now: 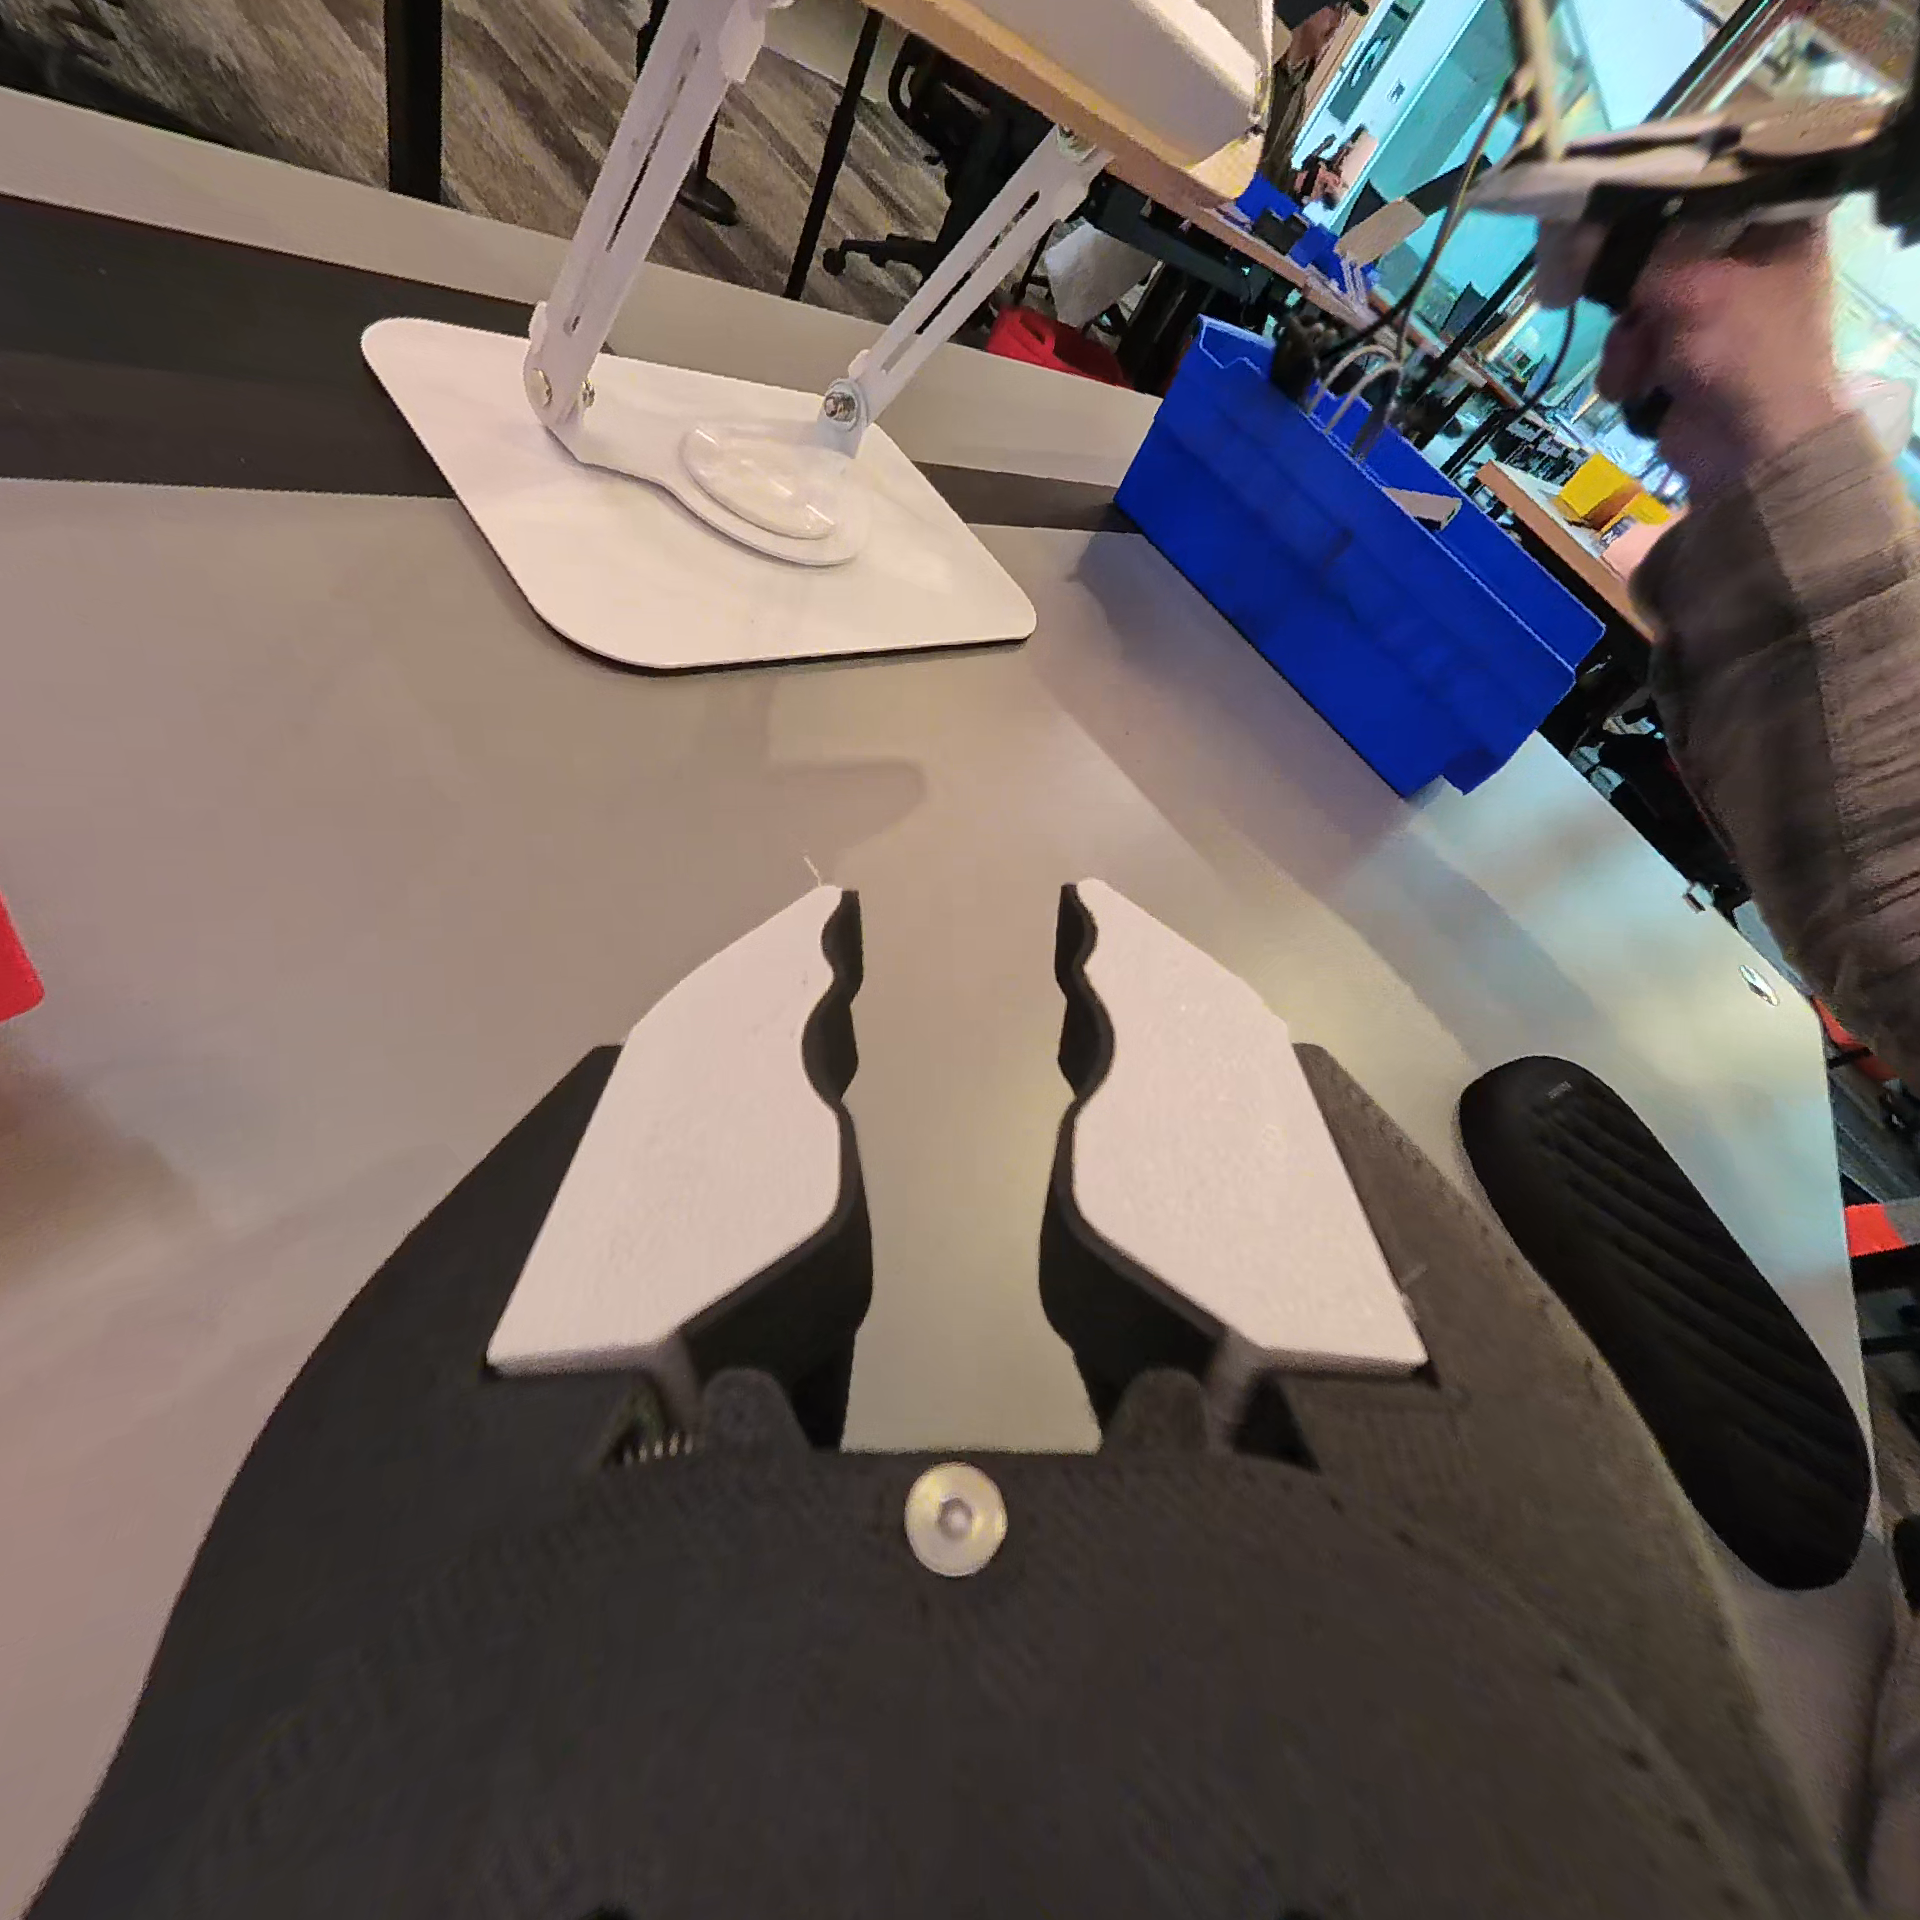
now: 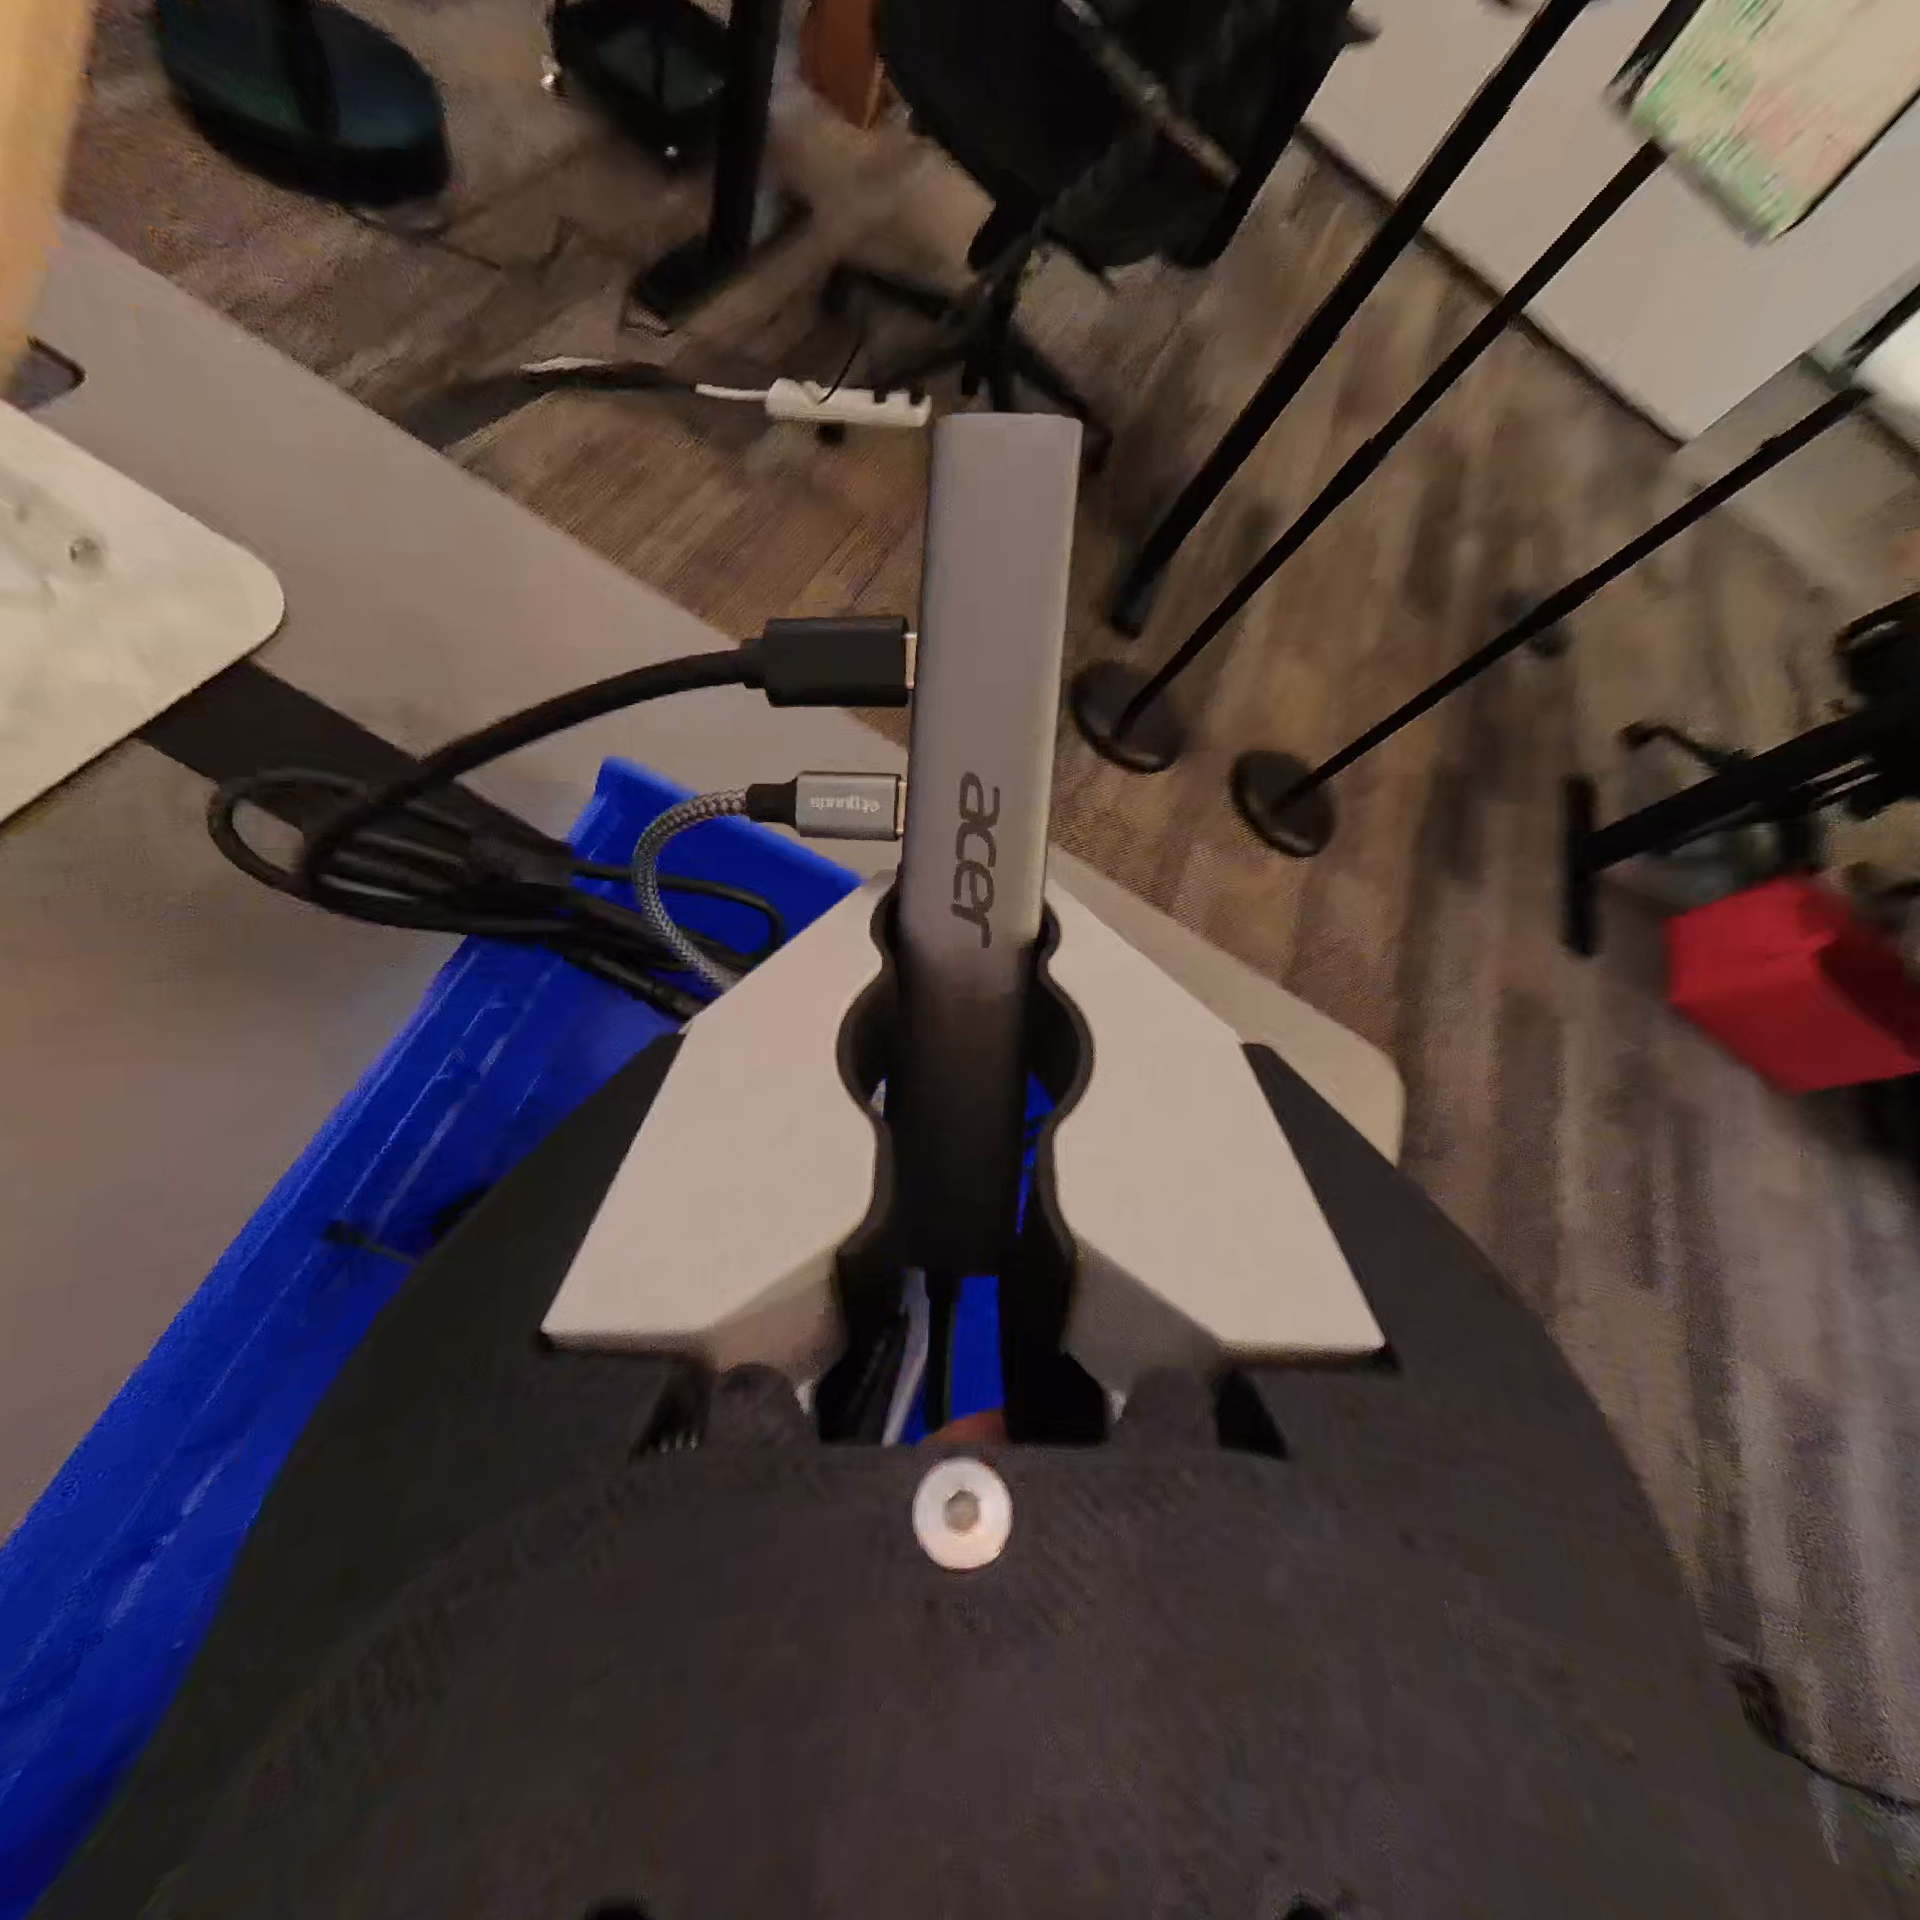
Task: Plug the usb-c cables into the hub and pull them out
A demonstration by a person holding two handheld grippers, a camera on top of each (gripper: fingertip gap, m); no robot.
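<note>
Protruding grey hub [image 2: 995,665], two cables [image 2: 582,707] attached

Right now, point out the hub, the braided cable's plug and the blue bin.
hub [image 2: 997,644]: right wrist view, on its grey flat face above the fingers.
braided cable's plug [image 2: 847,805]: right wrist view, on its grey metal shell.
blue bin [image 1: 1340,561]: left wrist view, on its side wall.

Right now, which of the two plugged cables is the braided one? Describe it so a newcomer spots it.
Find the grey hub standing up between the right gripper's fingers, above the blue bin. Two plugs sit in its left edge. The braided cable has the nearer one to the gripper: slim, silver-grey shell, woven grey cord, unlike the black cable with its chunky plug farther up.
</note>
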